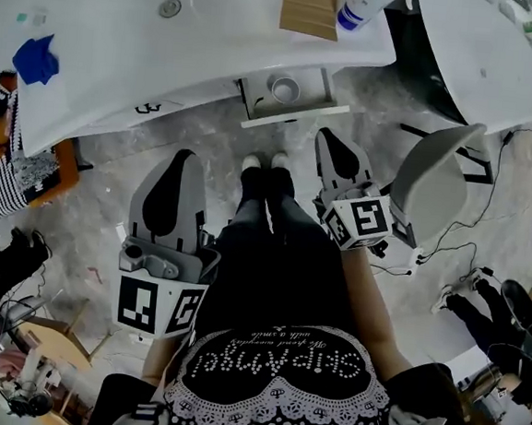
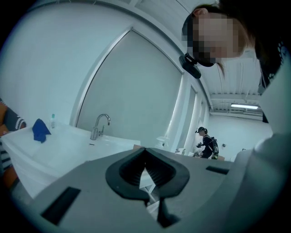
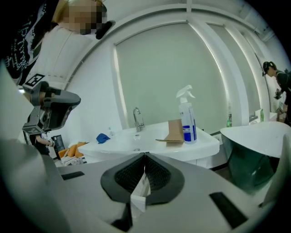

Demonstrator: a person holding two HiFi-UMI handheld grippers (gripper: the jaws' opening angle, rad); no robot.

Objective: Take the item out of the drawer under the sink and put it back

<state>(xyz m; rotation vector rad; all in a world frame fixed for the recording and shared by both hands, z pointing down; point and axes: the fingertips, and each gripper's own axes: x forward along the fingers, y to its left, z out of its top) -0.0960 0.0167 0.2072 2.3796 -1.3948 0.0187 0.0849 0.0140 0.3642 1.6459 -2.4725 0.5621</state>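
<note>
Both sets of jaws are clenched and empty. The left gripper and right gripper hang in front of the sink unit, well clear of the drawer. The white showing in each gap is just the cabinet behind, not a held thing.

The item is a small round thing, cup or roll, can't tell which. It sits inside the open drawer under the sink, untouched.

Can't tell from this whether it's pre-pick or already put back. Drawer stands open either way.

Risks from here:
- If a pick comes next, the jaws must open first. Going in clenched just shoves the item to the far wall.
- The drawer is narrow, so wide jaws could catch its rim or side walls.
- A round body may roll or tip under an off-centre pinch.
- An off-centre push to close the drawer could rack it.
- The spray bottle and cardboard stand near the surface edge right above the drawer. A careless lift out could knock them.
</note>
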